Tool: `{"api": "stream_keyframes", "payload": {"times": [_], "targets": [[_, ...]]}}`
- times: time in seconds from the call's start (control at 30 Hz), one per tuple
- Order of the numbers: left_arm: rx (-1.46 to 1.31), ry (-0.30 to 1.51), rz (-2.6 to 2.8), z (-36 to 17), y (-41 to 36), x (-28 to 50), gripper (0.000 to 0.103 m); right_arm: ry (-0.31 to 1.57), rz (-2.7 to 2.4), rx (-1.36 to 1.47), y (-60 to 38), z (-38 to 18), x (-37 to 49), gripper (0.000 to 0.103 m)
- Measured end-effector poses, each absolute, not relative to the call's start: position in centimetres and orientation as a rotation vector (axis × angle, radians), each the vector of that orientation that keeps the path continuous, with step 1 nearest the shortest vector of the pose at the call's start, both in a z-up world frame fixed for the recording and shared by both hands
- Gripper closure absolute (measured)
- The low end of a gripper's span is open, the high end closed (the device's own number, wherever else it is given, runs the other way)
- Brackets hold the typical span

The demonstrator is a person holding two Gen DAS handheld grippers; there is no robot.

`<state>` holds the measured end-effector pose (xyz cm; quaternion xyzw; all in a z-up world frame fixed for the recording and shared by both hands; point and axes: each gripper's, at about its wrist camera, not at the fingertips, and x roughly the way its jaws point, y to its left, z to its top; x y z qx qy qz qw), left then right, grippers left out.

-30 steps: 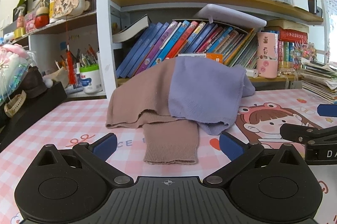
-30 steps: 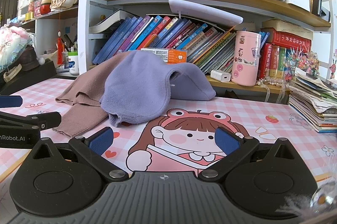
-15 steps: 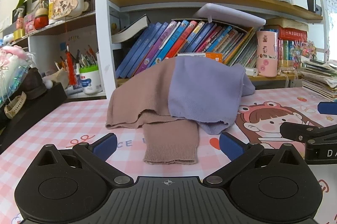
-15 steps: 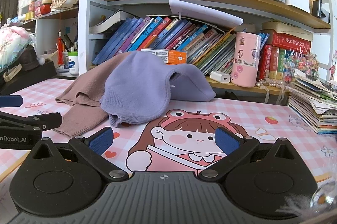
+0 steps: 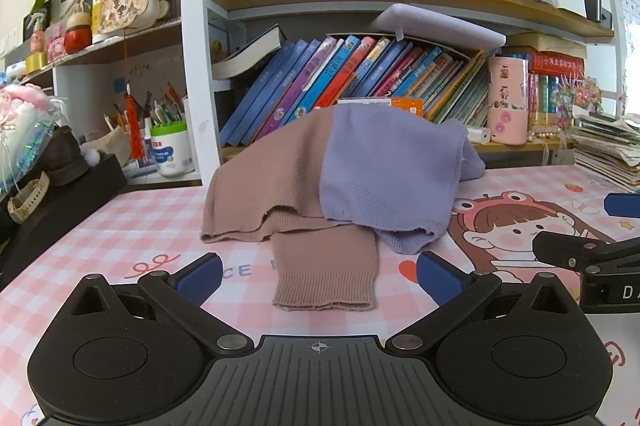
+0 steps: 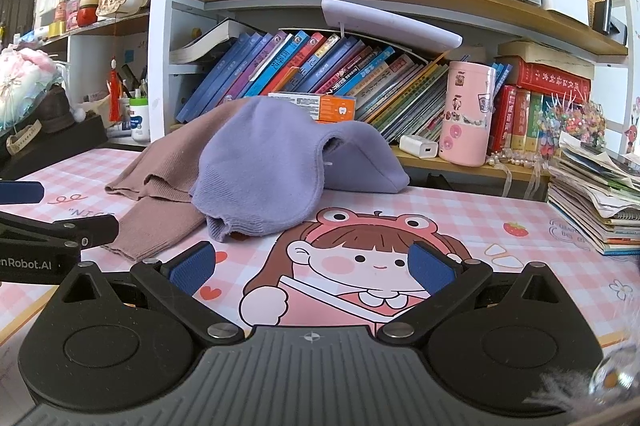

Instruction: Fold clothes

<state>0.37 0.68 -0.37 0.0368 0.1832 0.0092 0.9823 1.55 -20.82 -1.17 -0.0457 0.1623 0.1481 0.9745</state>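
A mauve-brown knit garment (image 5: 264,182) (image 6: 160,182) lies heaped on the pink checked desk mat (image 5: 120,226) (image 6: 480,222), one ribbed cuff (image 5: 326,282) stretched toward me. A lilac knit garment (image 5: 384,166) (image 6: 264,174) is draped over its right side. My left gripper (image 5: 318,272) stands open just short of the cuff, holding nothing. My right gripper (image 6: 312,268) stands open over the mat's cartoon girl (image 6: 360,258), right of the lilac hem, also empty. Each gripper shows at the edge of the other's view.
A bookshelf (image 5: 360,82) packed with slanted books stands right behind the clothes, with a pink tumbler (image 6: 466,114) and white charger (image 6: 418,146) on its ledge. A paper stack (image 6: 596,198) sits at the right. A dark box (image 5: 52,202) with a pen cup lies at the left.
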Motion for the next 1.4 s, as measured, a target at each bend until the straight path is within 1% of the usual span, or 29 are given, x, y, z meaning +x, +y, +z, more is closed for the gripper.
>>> {"api": "stream_keyframes", "payload": {"times": [0.73, 1.07, 1.23, 1.4], "targets": [[0.099, 0.373, 0.019, -0.4, 0.3, 0.5, 0.000, 0.335, 0.296, -0.092, -20.9, -1.2, 1.8, 0.000], [0.072, 0.359, 0.000, -0.4, 0.7, 0.3, 0.000, 0.372, 0.235, -0.004, -22.5, -1.4, 2.6, 0.000], [0.073, 0.347, 0.003, -0.3, 0.7, 0.1, 0.000, 0.370, 0.234, -0.010, -22.3, -1.4, 2.4, 0.000], [0.091, 0.336, 0.011, -0.3, 0.4, -0.1, 0.000, 0.516, 0.368, 0.060, -23.0, -1.5, 4.0, 0.000]]}}
